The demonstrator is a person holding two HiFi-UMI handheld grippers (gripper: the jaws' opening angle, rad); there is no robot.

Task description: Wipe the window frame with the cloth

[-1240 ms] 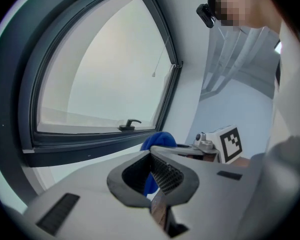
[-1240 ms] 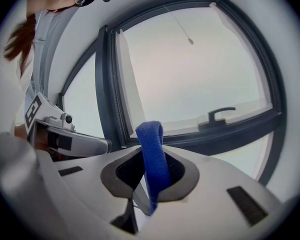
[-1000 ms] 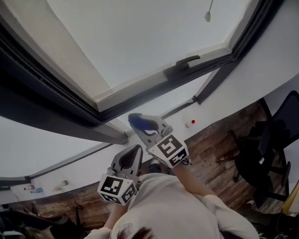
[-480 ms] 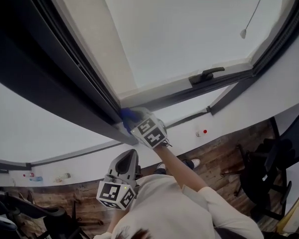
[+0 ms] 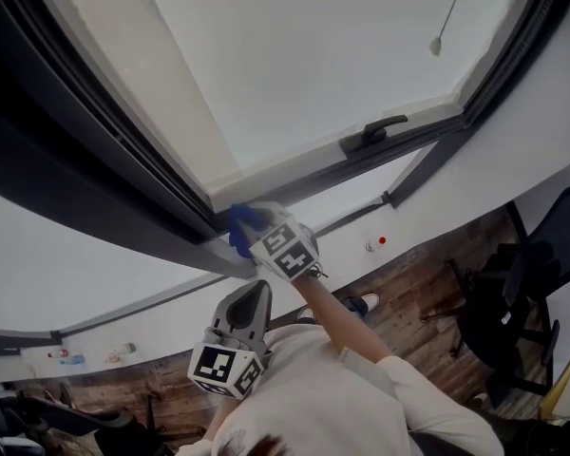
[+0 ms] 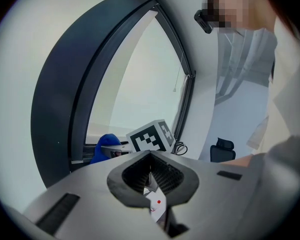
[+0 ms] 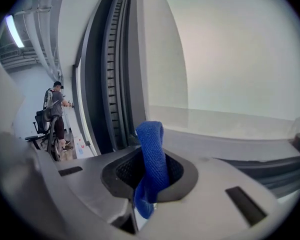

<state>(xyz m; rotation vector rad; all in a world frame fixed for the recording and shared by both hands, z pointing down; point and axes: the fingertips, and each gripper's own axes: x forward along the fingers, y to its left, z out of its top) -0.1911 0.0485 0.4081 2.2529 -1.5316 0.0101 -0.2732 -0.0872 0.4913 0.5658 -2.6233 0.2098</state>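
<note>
The blue cloth [image 5: 237, 231] is pinched in my right gripper [image 5: 251, 224], which is shut on it. In the head view the cloth presses against the lower left corner of the dark window frame [image 5: 142, 174], where the side post meets the bottom rail. The right gripper view shows the cloth [image 7: 152, 154] sticking up out of my right gripper [image 7: 150, 170], close to the frame's ribbed track [image 7: 115, 74]. My left gripper [image 5: 256, 294] hangs lower, near the person's chest, shut with nothing in it. From the left gripper [image 6: 151, 176] I see the cloth [image 6: 104, 145] at the frame [image 6: 65, 94].
A black window handle [image 5: 372, 131] sits on the bottom rail to the right. A blind cord pull [image 5: 437, 44] hangs over the pane. A black office chair [image 5: 513, 293] stands on the wooden floor at right. A person [image 7: 55, 104] stands far off, in the right gripper view.
My right gripper has risen up and left from below the sill, bringing the cloth against the frame's lower left corner. The left gripper has stayed low by the chest.
</note>
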